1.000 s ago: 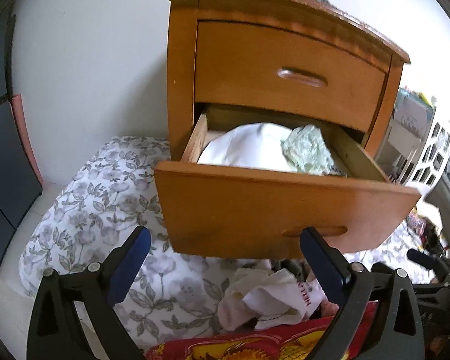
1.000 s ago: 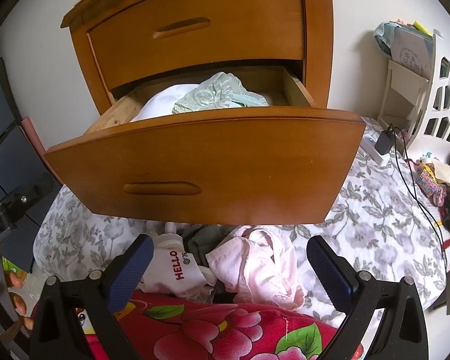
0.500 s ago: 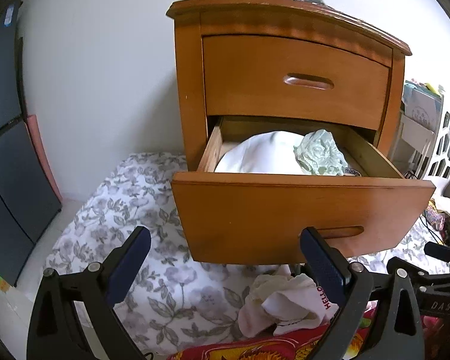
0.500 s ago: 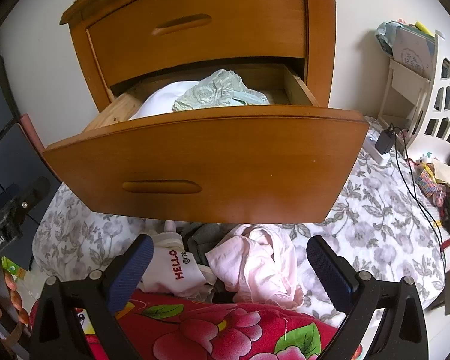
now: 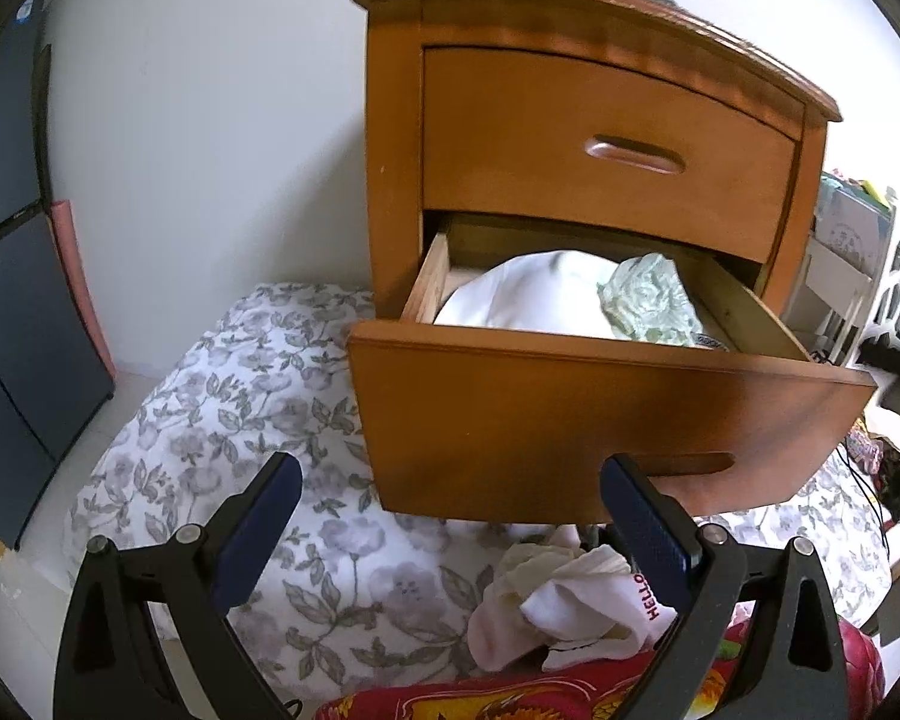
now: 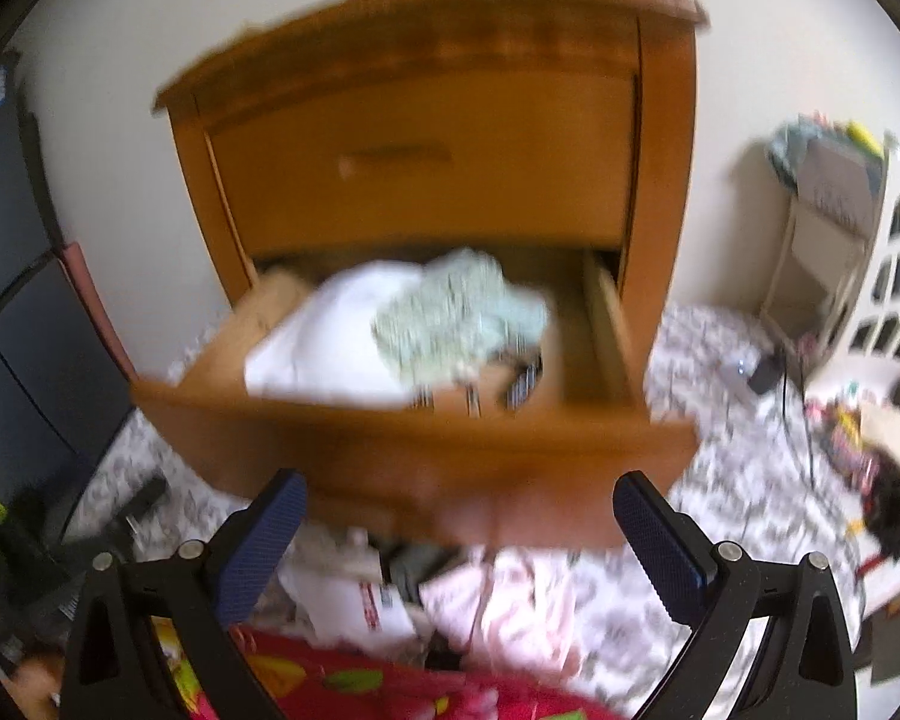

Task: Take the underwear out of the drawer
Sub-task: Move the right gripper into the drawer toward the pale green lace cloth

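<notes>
A wooden nightstand has its lower drawer (image 5: 600,414) pulled out. Inside lie a white garment (image 5: 528,300) and a crumpled pale green piece of underwear (image 5: 651,297), the same green piece (image 6: 456,315) showing blurred in the right wrist view. My left gripper (image 5: 450,498) is open and empty, low in front of the drawer's front panel. My right gripper (image 6: 459,513) is also open and empty, raised above the drawer front (image 6: 414,456) and looking down into it. A pile of white and pink clothes (image 5: 564,606) lies on the bedding under the drawer.
Floral grey bedding (image 5: 228,420) covers the floor left of the nightstand. A red flowered blanket (image 6: 354,684) lies at the bottom edge. A dark cabinet (image 5: 12,276) stands at the left. A white shelf (image 6: 834,240) and a charger cable (image 6: 780,372) are at the right.
My right gripper has risen and pulled back quickly, so the drawer's inside now shows from above and the view is blurred. My left gripper has shifted slightly; both stay open.
</notes>
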`<state>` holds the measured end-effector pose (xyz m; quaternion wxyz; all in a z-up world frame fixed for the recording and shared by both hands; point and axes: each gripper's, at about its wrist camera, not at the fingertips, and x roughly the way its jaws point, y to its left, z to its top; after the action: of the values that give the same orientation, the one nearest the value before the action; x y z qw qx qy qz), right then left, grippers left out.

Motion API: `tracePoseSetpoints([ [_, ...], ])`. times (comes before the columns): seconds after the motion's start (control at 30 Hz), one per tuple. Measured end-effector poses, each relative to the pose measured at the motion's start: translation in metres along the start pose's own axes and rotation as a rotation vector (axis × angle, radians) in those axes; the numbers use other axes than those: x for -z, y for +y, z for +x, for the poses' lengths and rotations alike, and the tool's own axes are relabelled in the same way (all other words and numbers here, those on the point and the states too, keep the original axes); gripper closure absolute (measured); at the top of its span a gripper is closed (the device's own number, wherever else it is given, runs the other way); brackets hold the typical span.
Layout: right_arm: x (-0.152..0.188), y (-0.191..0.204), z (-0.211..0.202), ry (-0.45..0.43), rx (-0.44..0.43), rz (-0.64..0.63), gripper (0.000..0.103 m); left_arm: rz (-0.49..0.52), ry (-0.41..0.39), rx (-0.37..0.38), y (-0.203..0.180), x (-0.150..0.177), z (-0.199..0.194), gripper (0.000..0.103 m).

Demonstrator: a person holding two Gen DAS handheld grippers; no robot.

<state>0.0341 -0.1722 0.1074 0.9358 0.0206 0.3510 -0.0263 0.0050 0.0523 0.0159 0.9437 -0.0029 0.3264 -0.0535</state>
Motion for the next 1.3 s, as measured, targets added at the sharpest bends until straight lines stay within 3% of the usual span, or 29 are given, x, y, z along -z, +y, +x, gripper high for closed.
tracePoseSetpoints([
  [0.23, -0.063, 0.009, 0.006, -0.017, -0.025, -0.041, 0.000, -0.028, 0.039, -0.032, 0.005, 0.003, 0.008, 0.003],
  [0.57, -0.122, 0.033, 0.076, 0.171, -0.022, -0.113, 0.002, -0.015, 0.069, -0.035, 0.004, 0.003, 0.015, 0.003],
  [0.97, -0.103, 0.047, 0.170, 0.440, -0.009, -0.122, 0.005, 0.000, 0.088, -0.019, 0.001, 0.003, 0.019, 0.003],
  [1.13, -0.097, 0.050, 0.198, 0.499, 0.031, -0.110, 0.007, 0.000, 0.091, -0.014, 0.001, 0.003, 0.020, 0.003],
  [1.3, -0.096, 0.055, 0.218, 0.531, 0.072, -0.122, 0.015, -0.003, 0.096, -0.003, 0.002, 0.003, 0.021, 0.003],
])
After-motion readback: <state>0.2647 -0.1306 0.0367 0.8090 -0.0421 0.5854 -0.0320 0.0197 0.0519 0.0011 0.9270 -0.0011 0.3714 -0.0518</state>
